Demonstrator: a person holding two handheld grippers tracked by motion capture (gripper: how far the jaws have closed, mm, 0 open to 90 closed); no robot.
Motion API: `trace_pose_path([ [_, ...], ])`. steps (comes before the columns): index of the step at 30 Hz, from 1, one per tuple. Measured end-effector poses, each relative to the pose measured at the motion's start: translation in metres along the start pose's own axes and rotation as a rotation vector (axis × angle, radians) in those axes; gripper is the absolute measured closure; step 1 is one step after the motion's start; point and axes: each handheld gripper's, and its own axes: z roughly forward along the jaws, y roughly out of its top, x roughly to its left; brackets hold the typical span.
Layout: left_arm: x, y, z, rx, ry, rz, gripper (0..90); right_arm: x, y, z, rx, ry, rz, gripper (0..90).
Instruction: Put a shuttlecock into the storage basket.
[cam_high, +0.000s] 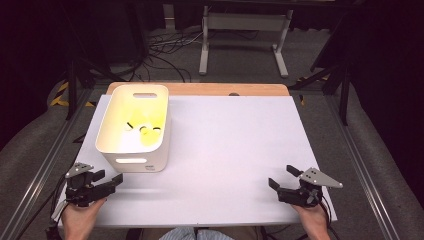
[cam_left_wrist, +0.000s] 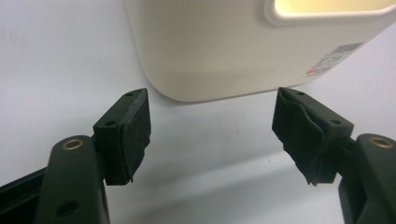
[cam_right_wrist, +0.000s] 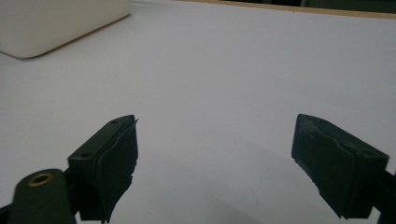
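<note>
A white plastic bin (cam_high: 134, 127) with handle slots stands on the left of the white table top (cam_high: 225, 150); small yellowish objects with dark marks (cam_high: 145, 132) lie inside it, too small to identify. My left gripper (cam_high: 111, 178) rests near the front left corner, open and empty, just short of the bin's near wall (cam_left_wrist: 219, 51). My right gripper (cam_high: 283, 177) sits at the front right, open, with bare table between its jaws. Its view shows a corner of the bin (cam_right_wrist: 51, 23) far off at the upper left.
A wooden table edge (cam_high: 200, 89) runs along the back of the white top. Beyond it stand a white metal frame (cam_high: 245, 30) and cables on the floor. A barcode label (cam_left_wrist: 334, 58) is stuck on the bin's near wall.
</note>
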Motion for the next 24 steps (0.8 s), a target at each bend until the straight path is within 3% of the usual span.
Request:
trace_pose_path([
  [4, 0.001, -0.001, -0.003, -0.038, 0.0, -0.001, 29.0, 0.002, 0.0, 0.0, 0.002, 0.001, -0.004, 14.7],
  [18, 0.005, -0.004, -0.003, -0.081, -0.002, -0.019, 27.8, 0.009, 0.001, -0.001, 0.003, 0.027, -0.019, 14.5],
  [24, 0.004, -0.005, -0.004, -0.1, 0.007, -0.006, 27.0, 0.013, 0.001, -0.002, 0.004, 0.048, -0.024, 14.5],
])
